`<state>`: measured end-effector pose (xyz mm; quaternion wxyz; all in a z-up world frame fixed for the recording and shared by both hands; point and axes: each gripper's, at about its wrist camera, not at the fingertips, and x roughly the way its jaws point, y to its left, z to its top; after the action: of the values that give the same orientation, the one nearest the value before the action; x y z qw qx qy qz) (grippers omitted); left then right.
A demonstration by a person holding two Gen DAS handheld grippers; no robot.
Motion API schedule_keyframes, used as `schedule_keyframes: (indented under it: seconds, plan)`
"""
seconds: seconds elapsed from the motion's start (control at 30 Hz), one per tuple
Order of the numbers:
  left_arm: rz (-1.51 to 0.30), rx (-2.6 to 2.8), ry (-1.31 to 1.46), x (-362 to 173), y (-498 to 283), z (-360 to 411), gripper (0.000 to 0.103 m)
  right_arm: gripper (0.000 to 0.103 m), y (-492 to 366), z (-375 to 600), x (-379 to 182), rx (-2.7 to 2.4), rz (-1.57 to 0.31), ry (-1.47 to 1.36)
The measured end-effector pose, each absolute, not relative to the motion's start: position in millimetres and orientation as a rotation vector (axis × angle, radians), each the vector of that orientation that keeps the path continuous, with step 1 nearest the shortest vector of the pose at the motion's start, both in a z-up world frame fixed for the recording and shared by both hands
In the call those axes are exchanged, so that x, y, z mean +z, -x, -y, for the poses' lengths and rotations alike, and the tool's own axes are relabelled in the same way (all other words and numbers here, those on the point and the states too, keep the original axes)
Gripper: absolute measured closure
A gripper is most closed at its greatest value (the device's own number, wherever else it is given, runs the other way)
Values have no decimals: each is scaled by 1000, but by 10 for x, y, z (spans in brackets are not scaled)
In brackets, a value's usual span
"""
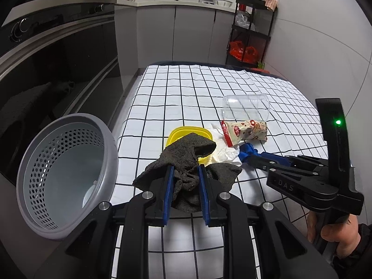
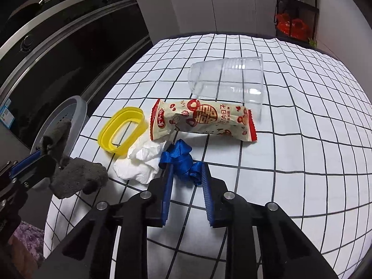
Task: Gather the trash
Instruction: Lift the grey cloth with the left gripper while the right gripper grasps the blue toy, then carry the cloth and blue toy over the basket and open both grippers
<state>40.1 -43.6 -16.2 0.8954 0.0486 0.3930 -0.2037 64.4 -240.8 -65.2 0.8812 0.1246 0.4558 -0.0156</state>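
My left gripper [image 1: 186, 167] is shut on a dark grey cloth [image 1: 186, 153], held bunched just above the checked table [image 1: 186, 88] next to a grey perforated basket [image 1: 65, 160]. My right gripper [image 2: 187, 166] is shut on a crumpled blue strap [image 2: 179, 157] that lies on the table. Just beyond the strap are a white crumpled tissue [image 2: 139, 162], a red-and-cream snack wrapper [image 2: 202, 122], a yellow oval plastic rim [image 2: 123, 131] and a clear plastic cup [image 2: 227, 80] on its side. The left wrist view shows the right gripper [image 1: 250, 158] pinching the strap [image 1: 247, 150].
A dark oven front [image 1: 58, 46] runs along the left, close to the table's edge. A black shelf rack [image 1: 253, 30] with red bags stands at the back right by the wall. A hand [image 1: 337, 237] holds the right gripper's handle.
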Motion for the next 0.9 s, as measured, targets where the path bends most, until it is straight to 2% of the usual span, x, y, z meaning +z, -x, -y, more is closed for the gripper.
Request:
schedule_keyframes:
  seconds: [0.67, 0.9]
  plan:
    - [-770, -393, -56, 83, -308, 85, 83, 81, 132, 2428, -193, -84, -828, -390]
    - [-759, -349, -53, 165, -272, -183, 83, 81, 138, 2126, -16, -81, -801, -315]
